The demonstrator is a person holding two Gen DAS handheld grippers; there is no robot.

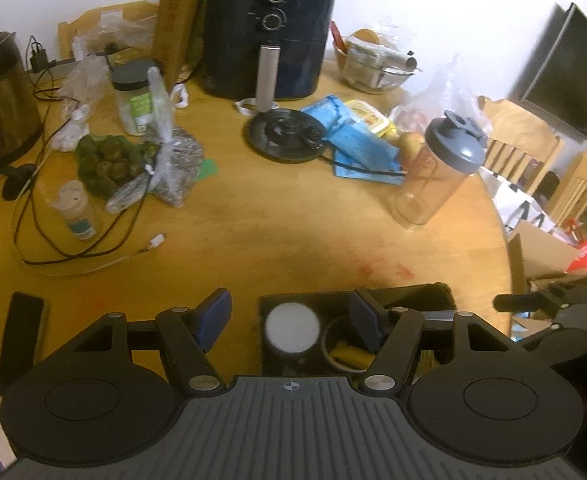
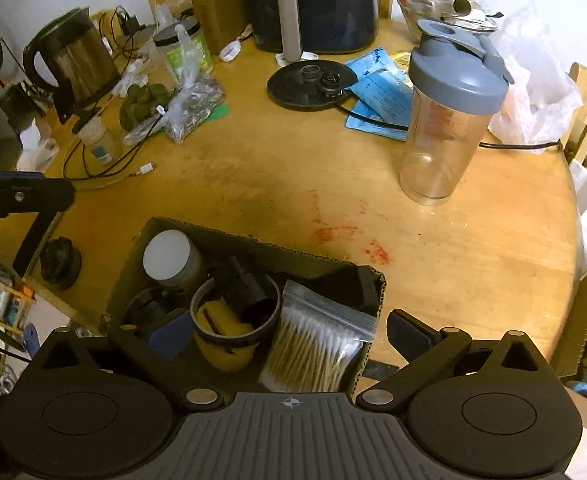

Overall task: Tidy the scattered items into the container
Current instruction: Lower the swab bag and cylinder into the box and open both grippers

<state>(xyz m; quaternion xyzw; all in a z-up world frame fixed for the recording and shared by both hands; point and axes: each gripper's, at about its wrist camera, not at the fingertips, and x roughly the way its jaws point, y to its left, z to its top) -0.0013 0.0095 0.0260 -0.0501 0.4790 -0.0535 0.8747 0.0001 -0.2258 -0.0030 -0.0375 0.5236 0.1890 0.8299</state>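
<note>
My right gripper [image 2: 289, 332] stood with its jaws spread as wide as they go, straddling the cardboard box [image 2: 253, 242] and holding nothing; the bag of cotton swabs [image 2: 313, 348] lay inside, leaning on the near right wall beside a dark cup [image 2: 235, 316] and a white-capped jar [image 2: 167, 256]. My left gripper [image 1: 289, 320] hovered part-open and empty over the same box. The bag's top rose close to the rim, so a finger pulled out carelessly could, I judged, snag it and drag it out again. Farther off on the table [image 2: 253, 176], the clear shaker bottle [image 2: 445, 120] stood upright near the edge, tall and light, and a glancing reach could topple it. At the far left, loose cables [image 1: 53, 216] threaded among the small bottle [image 1: 77, 208] and bags, so lifting one item risked dragging its neighbours.
</note>
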